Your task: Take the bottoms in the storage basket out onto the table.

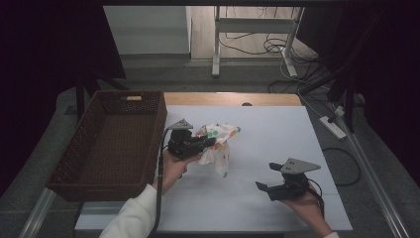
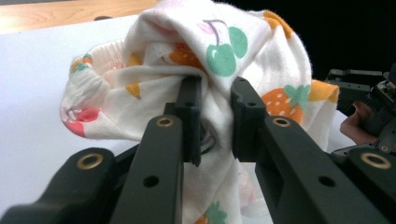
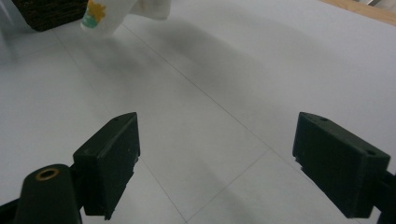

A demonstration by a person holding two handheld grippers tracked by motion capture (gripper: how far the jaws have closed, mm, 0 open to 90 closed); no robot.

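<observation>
The left gripper (image 1: 210, 142) has its jaws clamped on a bunched fruit-print cloth (image 1: 219, 144) held just right of the wicker basket (image 1: 79, 148). The right gripper (image 1: 267, 176), jaws wide apart and empty, sits near the white table's (image 1: 277, 129) near-right edge.

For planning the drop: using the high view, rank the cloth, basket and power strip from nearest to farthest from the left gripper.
1. Cloth, pinched in the left gripper.
2. Basket, just to its left.
3. Power strip, on the floor off the table's far right.
</observation>
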